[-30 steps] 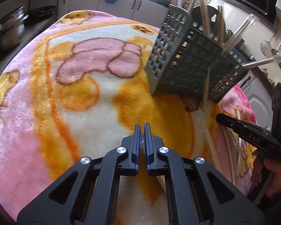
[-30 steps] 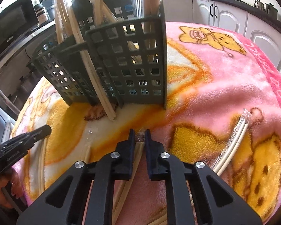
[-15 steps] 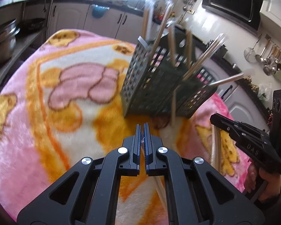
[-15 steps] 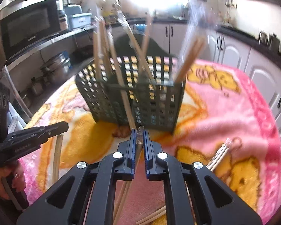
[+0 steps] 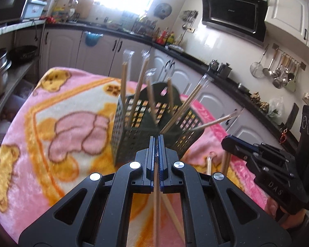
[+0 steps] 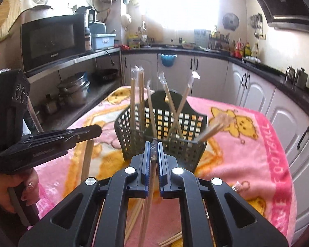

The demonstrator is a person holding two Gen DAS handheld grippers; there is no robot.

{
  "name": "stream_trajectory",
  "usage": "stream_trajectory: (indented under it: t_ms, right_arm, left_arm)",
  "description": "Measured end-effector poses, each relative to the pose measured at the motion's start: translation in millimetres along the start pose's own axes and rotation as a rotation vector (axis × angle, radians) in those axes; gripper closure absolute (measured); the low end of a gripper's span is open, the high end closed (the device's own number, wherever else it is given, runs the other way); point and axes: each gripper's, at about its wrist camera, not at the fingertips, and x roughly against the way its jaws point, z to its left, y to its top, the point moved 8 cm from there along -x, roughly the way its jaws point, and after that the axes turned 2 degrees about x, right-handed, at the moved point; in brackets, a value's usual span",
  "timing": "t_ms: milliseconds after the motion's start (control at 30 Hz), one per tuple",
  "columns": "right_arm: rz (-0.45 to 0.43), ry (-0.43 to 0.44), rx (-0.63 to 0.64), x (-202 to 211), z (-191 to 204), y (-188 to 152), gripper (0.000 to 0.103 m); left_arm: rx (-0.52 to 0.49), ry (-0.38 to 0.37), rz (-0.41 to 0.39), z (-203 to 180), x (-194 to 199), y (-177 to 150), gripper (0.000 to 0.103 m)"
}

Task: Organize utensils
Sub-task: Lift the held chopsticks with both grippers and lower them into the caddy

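Note:
A dark grey plastic utensil basket (image 5: 138, 135) (image 6: 175, 127) stands on the pink and orange blanket (image 5: 57, 123) (image 6: 247, 144) and holds several wrapped wooden chopstick pairs upright or leaning. My left gripper (image 5: 157, 142) is shut on a wrapped chopstick pair (image 5: 156, 205), lifted just in front of the basket. My right gripper (image 6: 153, 146) is shut on another wrapped chopstick pair (image 6: 148, 195), also raised in front of the basket. More chopsticks (image 6: 134, 216) lie on the blanket below. Each gripper shows in the other's view, the right one (image 5: 257, 158) and the left one (image 6: 51, 140).
Kitchen counters and white cabinets (image 6: 257, 86) ring the table. A microwave (image 6: 51, 41) and metal pots (image 6: 74, 90) stand on shelves to the left. A range hood (image 5: 232, 10) and hanging ladles (image 5: 278, 72) are on the right wall.
Both grippers rose from the blanket, each lifting a chopstick pair, and tilted up so the basket now sits lower and farther in view. The right gripper closed fully on its pair.

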Motion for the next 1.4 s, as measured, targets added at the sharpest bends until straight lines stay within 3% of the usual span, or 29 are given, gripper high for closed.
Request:
stream_trajectory:
  t_ms: [867, 1400]
  right_arm:
    - [-0.143, -0.012, 0.026, 35.5, 3.0, 60.2, 0.097]
    - [-0.287, -0.039, 0.037, 60.5, -15.4, 132.0, 0.097]
  left_arm:
    - [-0.095, -0.069, -0.185, -50.2, 27.9, 87.7, 0.102]
    - [-0.108, -0.083, -0.336, -75.9, 33.4, 160.2, 0.102]
